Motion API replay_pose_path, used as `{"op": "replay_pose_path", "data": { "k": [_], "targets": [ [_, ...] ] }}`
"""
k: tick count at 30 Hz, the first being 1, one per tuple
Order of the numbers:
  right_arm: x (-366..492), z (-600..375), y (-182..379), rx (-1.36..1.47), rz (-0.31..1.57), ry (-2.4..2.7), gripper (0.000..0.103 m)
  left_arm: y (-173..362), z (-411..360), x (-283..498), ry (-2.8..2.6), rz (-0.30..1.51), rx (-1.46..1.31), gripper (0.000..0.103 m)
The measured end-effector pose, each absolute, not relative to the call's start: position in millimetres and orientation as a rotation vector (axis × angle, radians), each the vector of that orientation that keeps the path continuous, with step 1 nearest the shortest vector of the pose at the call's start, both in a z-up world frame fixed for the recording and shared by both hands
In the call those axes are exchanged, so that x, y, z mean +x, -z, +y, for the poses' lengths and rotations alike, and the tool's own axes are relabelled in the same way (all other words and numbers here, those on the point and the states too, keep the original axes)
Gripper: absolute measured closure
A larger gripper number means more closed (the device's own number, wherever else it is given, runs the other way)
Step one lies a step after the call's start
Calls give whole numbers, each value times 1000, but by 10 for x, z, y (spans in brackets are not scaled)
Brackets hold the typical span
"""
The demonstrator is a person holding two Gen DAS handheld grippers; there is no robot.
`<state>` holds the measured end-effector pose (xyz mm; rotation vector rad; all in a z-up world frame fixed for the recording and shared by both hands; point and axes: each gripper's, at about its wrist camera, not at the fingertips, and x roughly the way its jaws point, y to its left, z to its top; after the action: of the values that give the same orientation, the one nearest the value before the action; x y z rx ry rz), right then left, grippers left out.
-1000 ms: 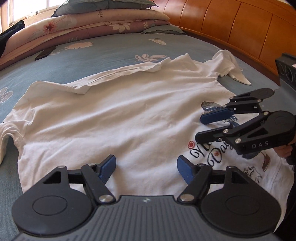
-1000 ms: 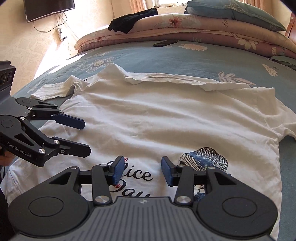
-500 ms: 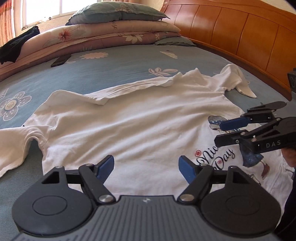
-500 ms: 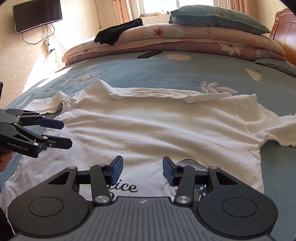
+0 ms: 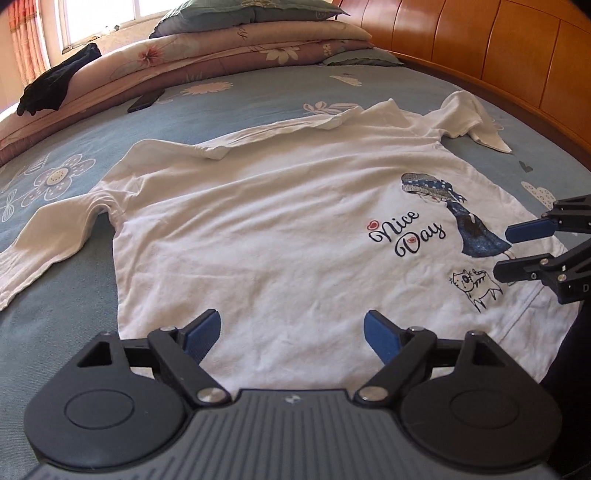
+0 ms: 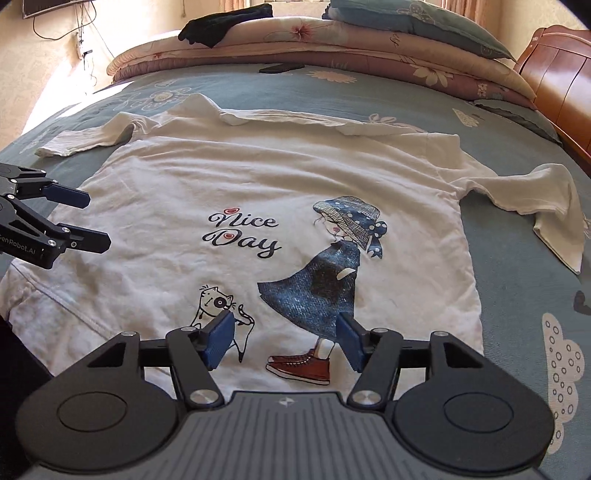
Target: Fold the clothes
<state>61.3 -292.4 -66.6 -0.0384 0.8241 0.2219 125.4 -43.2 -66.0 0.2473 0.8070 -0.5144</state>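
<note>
A white shirt (image 5: 280, 236) lies spread flat, print side up, on the blue flowered bed (image 5: 258, 88), its sleeves out to either side and its far edge turned over on itself. Both grippers hang over the near hem, empty. The left gripper (image 5: 291, 330) has its fingers wide apart above plain cloth; the right gripper (image 6: 286, 341) is likewise spread, above the printed girl's red shoes (image 6: 301, 363). Folded quilts (image 6: 332, 40) and a pillow (image 6: 417, 18) are stacked at the far side, with a dark garment (image 6: 218, 24) draped on them.
</note>
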Motion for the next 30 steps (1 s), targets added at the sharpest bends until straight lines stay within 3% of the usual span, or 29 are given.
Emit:
{"op": "replay_pose_path", "data": {
  "k": [11,19,23,30],
  "targets": [
    [480,-2595,860,-54,830,-255,35,958,-588,881,443,863,238,16],
    [360,-2885,736,54,855,-183,33,627,-205,897,359,850,90,16],
    [578,-3025,500,120,791,-158,20,448,-3,966,312,843,-3,16],
    [1091,-3166,693,178,758,-245,19,616,111,1349,295,896,-281,16]
  ]
}}
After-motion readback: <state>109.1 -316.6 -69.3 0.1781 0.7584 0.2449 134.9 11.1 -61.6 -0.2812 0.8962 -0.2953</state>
